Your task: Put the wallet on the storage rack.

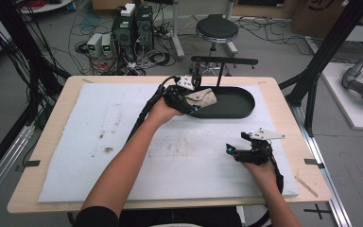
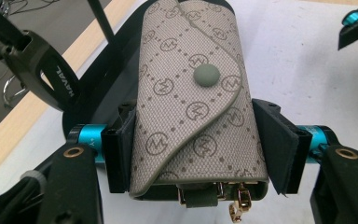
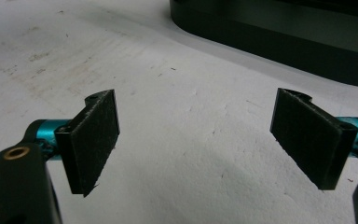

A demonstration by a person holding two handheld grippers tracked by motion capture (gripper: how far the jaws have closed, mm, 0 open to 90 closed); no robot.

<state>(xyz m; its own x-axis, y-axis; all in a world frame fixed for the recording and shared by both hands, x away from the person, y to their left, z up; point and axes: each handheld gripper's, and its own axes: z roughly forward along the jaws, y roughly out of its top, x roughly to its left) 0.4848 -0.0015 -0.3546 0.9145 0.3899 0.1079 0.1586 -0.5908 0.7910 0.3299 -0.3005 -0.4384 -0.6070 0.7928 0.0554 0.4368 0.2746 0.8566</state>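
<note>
A small beige key pouch with a printed monogram pattern is clamped between the pads of the left gripper, which is held over the 9 o'clock end of the dark oval tray, at about 12 o'clock on the white mat. In the left gripper view, the two pads are pressed on the long sides of the pouch, below its round snap button. The pouch is judged to be light and soft, with a coated and somewhat smooth surface, so a grip across the flat sides seems safest; the metal clasp hanging at the lower edge could swing. The right gripper is resting at 4 o'clock on the mat, its jaws spread wide with nothing between them.
</note>
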